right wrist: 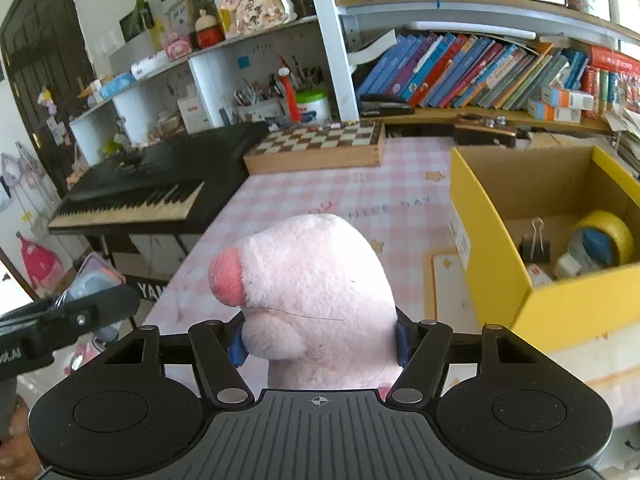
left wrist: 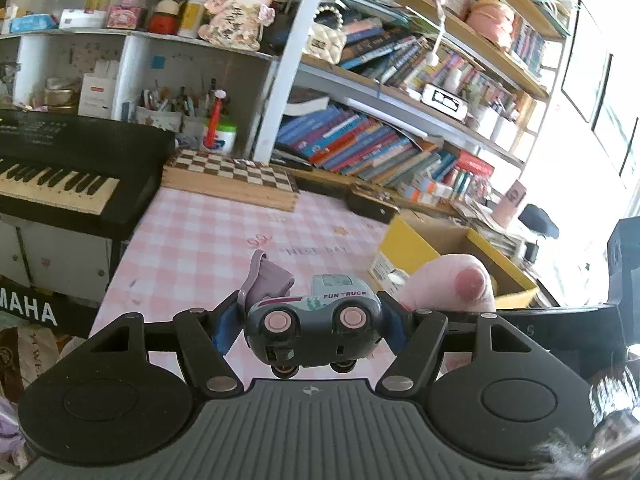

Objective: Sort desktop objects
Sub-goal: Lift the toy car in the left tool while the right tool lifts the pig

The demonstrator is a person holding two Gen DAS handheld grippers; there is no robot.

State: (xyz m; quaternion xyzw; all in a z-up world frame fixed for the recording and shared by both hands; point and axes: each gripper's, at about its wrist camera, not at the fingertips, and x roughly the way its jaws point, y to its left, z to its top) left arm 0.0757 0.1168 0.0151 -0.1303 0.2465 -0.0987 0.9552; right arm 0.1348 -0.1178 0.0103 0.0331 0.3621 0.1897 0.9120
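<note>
- Left gripper (left wrist: pixel 313 322): clamped on one toy truck (left wrist: pixel 314 320), lettered "FUN TRUCK", lifted above the near edge of the tabletop (left wrist: pixel 224 232).
- Right gripper (right wrist: pixel 320 340): closed around one pink plush toy (right wrist: pixel 316 292), raised over the tabletop's near edge.
- One yellow box (right wrist: pixel 496 280) at the right edge, holding one tape roll (right wrist: pixel 612 236) and one binder clip (right wrist: pixel 534 244).
- One chessboard (right wrist: pixel 320 144) at the far edge.
</note>
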